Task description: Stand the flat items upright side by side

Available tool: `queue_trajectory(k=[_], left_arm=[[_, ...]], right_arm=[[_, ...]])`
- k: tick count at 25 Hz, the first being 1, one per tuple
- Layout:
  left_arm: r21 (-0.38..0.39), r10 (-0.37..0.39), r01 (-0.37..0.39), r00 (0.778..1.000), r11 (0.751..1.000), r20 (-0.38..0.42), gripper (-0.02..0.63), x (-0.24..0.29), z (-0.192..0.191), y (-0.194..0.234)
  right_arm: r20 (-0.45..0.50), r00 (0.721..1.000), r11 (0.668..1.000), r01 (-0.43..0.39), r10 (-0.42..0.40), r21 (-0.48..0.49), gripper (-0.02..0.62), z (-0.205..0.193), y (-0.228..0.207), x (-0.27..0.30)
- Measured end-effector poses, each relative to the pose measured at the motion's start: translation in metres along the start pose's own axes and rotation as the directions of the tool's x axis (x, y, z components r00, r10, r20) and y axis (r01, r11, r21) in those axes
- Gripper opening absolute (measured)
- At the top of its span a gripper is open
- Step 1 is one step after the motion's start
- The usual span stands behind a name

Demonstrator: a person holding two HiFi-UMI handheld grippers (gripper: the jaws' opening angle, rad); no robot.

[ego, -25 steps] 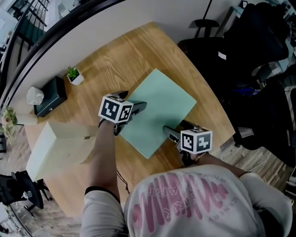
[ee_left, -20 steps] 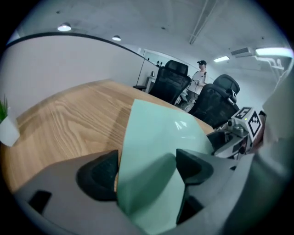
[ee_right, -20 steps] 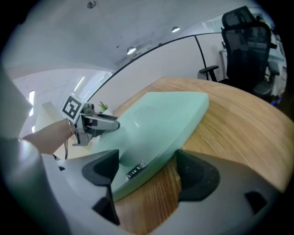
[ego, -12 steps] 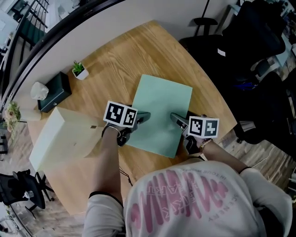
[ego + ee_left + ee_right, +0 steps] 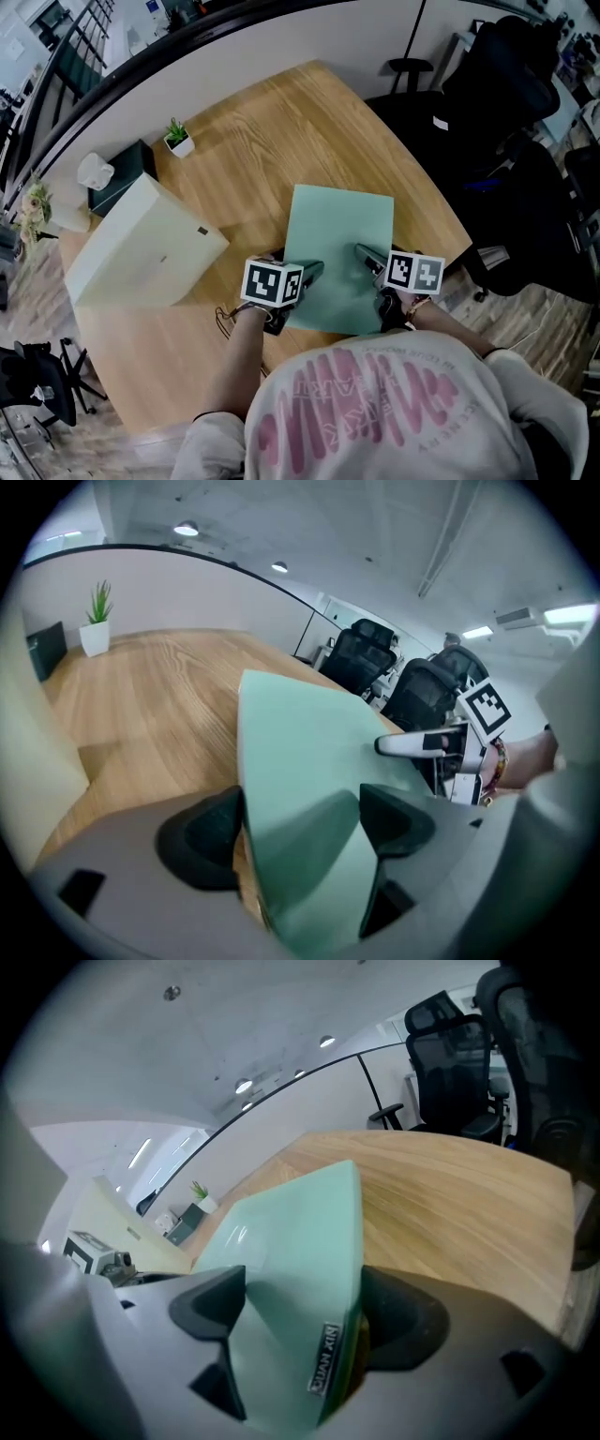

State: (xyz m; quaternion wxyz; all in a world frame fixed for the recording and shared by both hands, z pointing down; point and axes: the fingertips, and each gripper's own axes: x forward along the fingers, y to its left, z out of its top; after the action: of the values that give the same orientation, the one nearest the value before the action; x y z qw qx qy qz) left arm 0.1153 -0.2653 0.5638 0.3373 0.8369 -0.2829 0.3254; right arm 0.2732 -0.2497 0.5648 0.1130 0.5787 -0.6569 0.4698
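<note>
A flat pale-green box (image 5: pixel 342 244) lies on the wooden table (image 5: pixel 262 131), its near edge by me. My left gripper (image 5: pixel 305 274) is shut on its near left corner, and the green face (image 5: pixel 300 752) fills the space between those jaws (image 5: pixel 300 822). My right gripper (image 5: pixel 367 255) is shut on the near right corner (image 5: pixel 291 1232); its jaws (image 5: pixel 305 1312) have just been opening slightly, the box still between them. A larger flat cream box (image 5: pixel 141 244) lies to the left, out of both grippers' hold.
A small potted plant (image 5: pixel 178 138) and a dark tissue box (image 5: pixel 117 178) stand at the table's far left edge. Black office chairs (image 5: pixel 497 94) crowd the right side beyond the table. Bare wood lies beyond the green box.
The green box has swung from a diagonal to lie straight away from me and has come nearer. Both grippers moved with it toward the near edge, the left one farther.
</note>
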Motion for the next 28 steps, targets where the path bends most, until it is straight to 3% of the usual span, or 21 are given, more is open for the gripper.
queue_trajectory(k=[7, 11, 14, 19, 23, 28], left_arm=[[0.031, 0.100, -0.103, 0.992, 0.994, 0.074, 0.396, -0.044, -0.019, -0.022], [0.068, 0.186, -0.201, 0.965, 0.977, 0.185, 0.394, -0.070, -0.009, -0.037], [0.061, 0.268, -0.292, 0.929, 0.954, 0.256, 0.393, -0.090, -0.007, -0.056], [-0.034, 0.394, -0.412, 0.839, 0.910, 0.377, 0.394, -0.117, -0.012, -0.088], [-0.158, 0.426, -0.399, 0.789, 0.903, 0.442, 0.345, -0.140, -0.025, -0.115], [-0.231, 0.520, -0.470, 0.710, 0.852, 0.474, 0.339, -0.170, -0.053, -0.147]], right_arm=[[-0.008, 0.996, 0.992, -0.094, 0.094, -0.084, 0.385, -0.010, 0.025, -0.023], [0.020, 0.985, 0.977, -0.167, 0.171, -0.136, 0.387, 0.003, 0.041, -0.040], [0.021, 0.972, 0.956, -0.227, 0.234, -0.184, 0.385, 0.007, 0.050, -0.060], [0.062, 0.940, 0.894, -0.296, 0.335, -0.335, 0.385, 0.013, 0.065, -0.097], [0.080, 0.908, 0.807, -0.323, 0.412, -0.494, 0.387, 0.013, 0.078, -0.132], [0.053, 0.864, 0.702, -0.368, 0.500, -0.610, 0.387, -0.005, 0.097, -0.168]])
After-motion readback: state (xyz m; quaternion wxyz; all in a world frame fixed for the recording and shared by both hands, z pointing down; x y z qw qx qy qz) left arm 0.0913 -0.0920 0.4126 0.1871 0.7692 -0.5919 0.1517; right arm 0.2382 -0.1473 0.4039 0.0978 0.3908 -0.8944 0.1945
